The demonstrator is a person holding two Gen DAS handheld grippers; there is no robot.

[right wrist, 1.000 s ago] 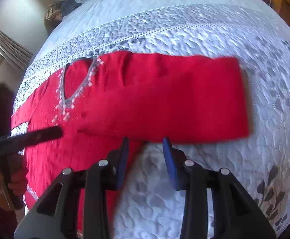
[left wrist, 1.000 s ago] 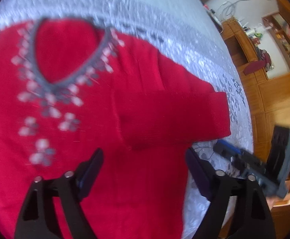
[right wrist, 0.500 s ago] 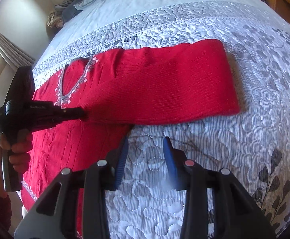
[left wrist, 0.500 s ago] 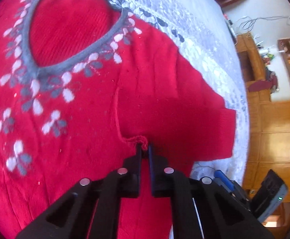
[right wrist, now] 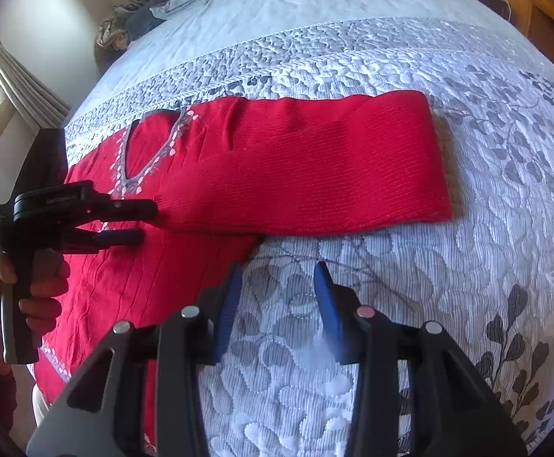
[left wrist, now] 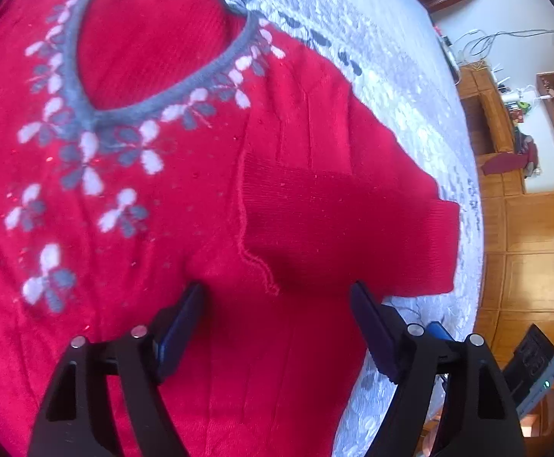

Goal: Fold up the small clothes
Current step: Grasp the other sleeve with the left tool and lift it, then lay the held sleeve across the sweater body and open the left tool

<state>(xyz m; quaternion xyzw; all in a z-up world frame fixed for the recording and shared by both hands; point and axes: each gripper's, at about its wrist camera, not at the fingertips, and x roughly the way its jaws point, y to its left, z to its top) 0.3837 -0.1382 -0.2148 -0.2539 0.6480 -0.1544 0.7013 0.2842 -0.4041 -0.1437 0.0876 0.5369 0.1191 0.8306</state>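
Red knit, soft and ribbed, is what you are folding: the sweater (right wrist: 185, 228) lies flat on the bed (right wrist: 353, 38), neckline toward the pillows, with one sleeve (right wrist: 307, 167) stretched straight out sideways across the quilt.

Your left gripper (left wrist: 277, 327) hovers over the armpit seam with its jaws opening wide and nothing but loose cloth beneath, no pad pressing. If you close there, you may pinch only the top layer of the knit, and the lift will drag the body out of square or stretch that wavy seam edge. A deeper bite risks catching the quilt too.

Your right gripper (right wrist: 277, 297) hangs over bare quilt just beside the sweater's side edge, jaws part-way apart and empty. It is off the cloth, so a close from here would probably grab bedding rather than sleeve. If the sleeve is carried over from one point only, its cuff end will likely sag and land crooked.

The neckline (left wrist: 155, 64) is a grey V band trimmed with pale and grey petal shapes. The sleeve is a plain rectangle with a square cuff. The quilt is pale grey, puffy, stitched in leaf outlines with darker printed leaves. Crumpled grey clothes (right wrist: 139, 23) lie near the pillows.
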